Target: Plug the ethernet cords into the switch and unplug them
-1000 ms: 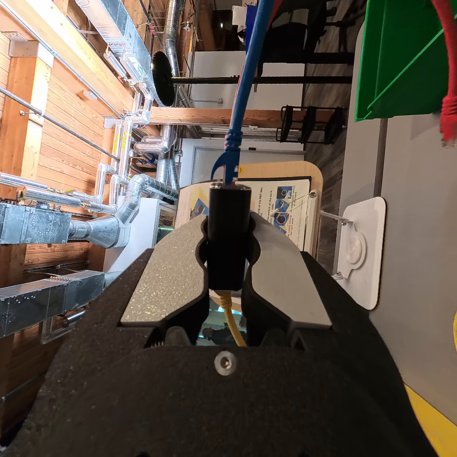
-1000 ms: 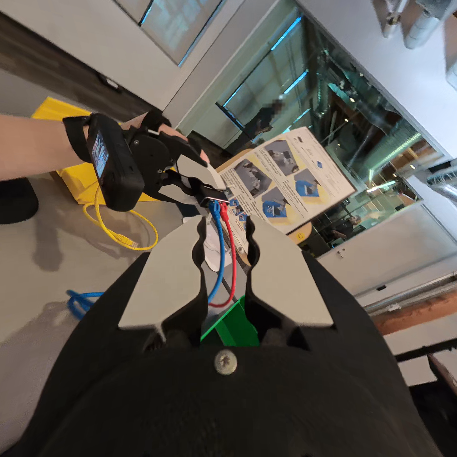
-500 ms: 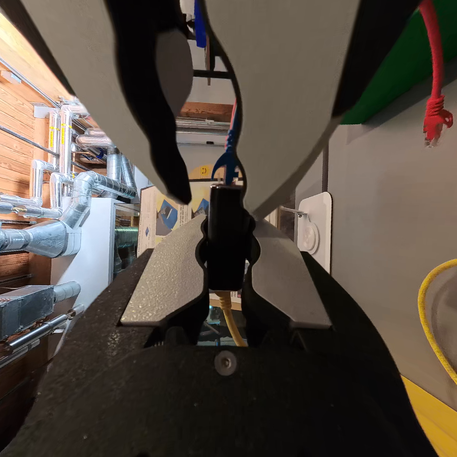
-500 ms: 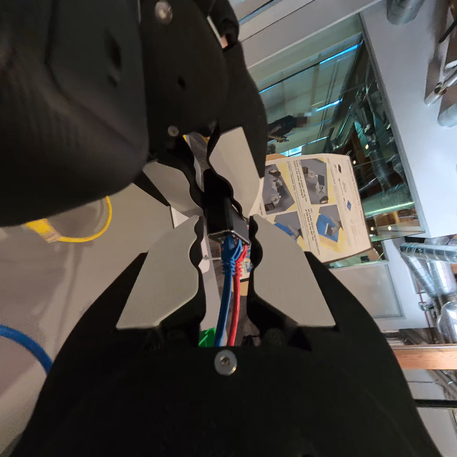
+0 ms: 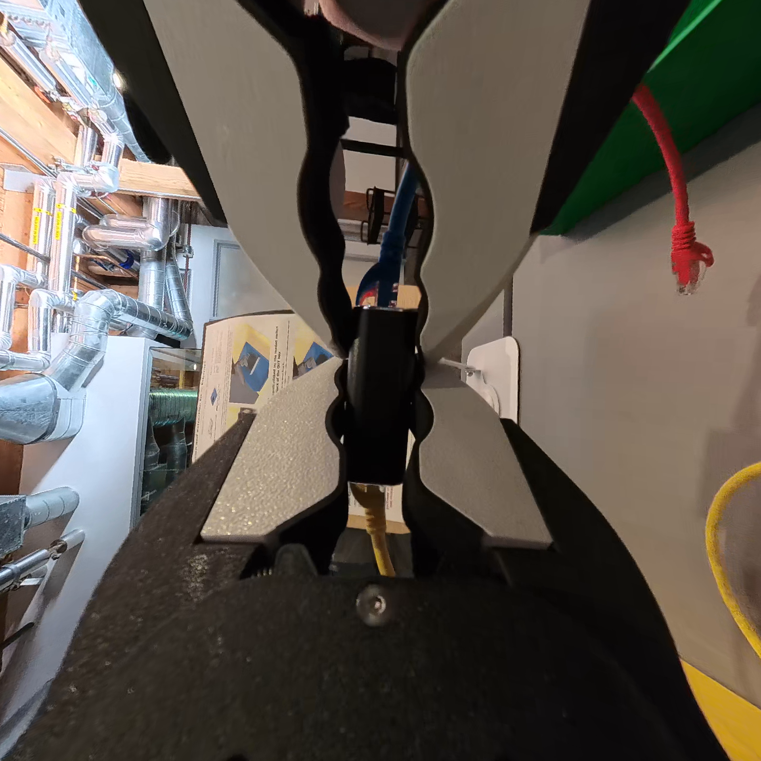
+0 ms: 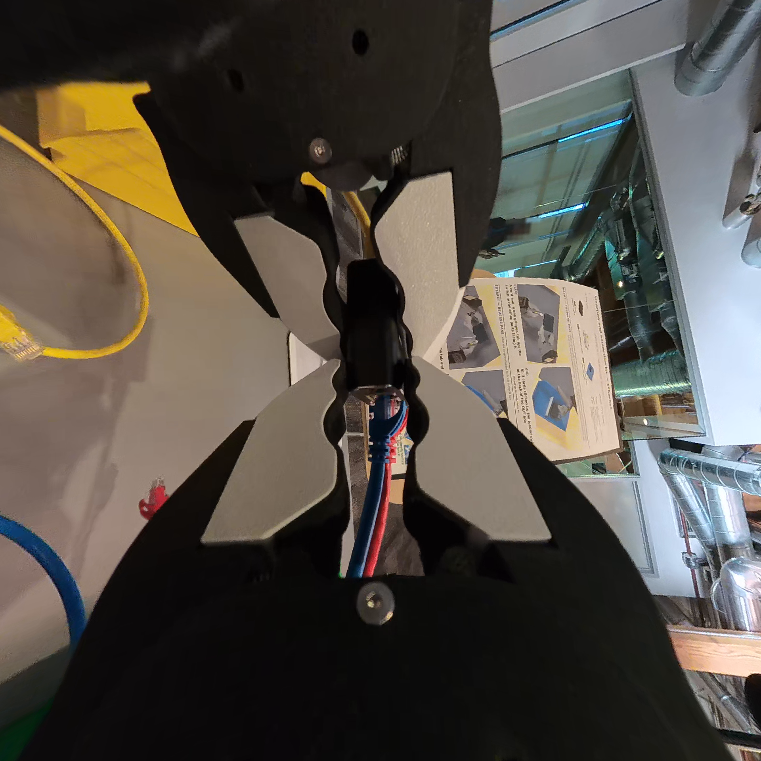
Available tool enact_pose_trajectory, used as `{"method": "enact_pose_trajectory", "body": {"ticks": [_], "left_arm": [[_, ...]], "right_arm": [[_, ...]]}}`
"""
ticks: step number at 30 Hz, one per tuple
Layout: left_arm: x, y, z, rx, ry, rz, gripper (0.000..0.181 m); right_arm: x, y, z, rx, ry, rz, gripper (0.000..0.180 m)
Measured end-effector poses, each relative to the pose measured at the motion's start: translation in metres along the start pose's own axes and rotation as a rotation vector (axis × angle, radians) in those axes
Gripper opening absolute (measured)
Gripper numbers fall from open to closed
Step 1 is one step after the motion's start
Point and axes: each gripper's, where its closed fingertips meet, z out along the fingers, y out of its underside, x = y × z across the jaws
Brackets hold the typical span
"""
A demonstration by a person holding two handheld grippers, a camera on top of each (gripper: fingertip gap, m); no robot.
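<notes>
The left gripper (image 5: 379,395) is clamping the small black switch (image 5: 381,395) between its fingers, holding it up off the grey table (image 5: 638,391). A yellow cord (image 5: 376,531) is sitting plugged into the switch's near end, running back between the left fingers. The right gripper (image 6: 376,370) is meeting it nose to nose, its tips standing at the switch's far end, astride the plugs there; whether they are pressing anything I cannot tell. A blue cord (image 6: 372,486) and a red cord (image 6: 387,486) are plugged in there, trailing back between the right fingers. So, in my judgement, the plugging half is looking finished and the unplugging is just starting. Right of the left gripper, a red plug (image 5: 687,263) is dangling from the green bin (image 5: 700,103).
</notes>
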Motion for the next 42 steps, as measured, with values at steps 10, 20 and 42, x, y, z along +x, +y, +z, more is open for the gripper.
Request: {"method": "enact_pose_trajectory", "body": {"ticks": [10,20,42], "left_arm": [[-0.019,-0.003,-0.017,0.159,-0.082,-0.05,0.025],[-0.009,0.0,-0.01,0.066,-0.024,-0.054,0.025],[-0.105,0.045,-0.129,0.408,-0.162,-0.606,0.037]], "right_arm": [[0.015,-0.006,-0.029,0.042,0.015,-0.065,0.026],[0.009,0.003,-0.007,-0.149,0.083,-0.244,0.027],[0.106,0.018,-0.033,-0.181,0.125,0.1,0.025]]}}
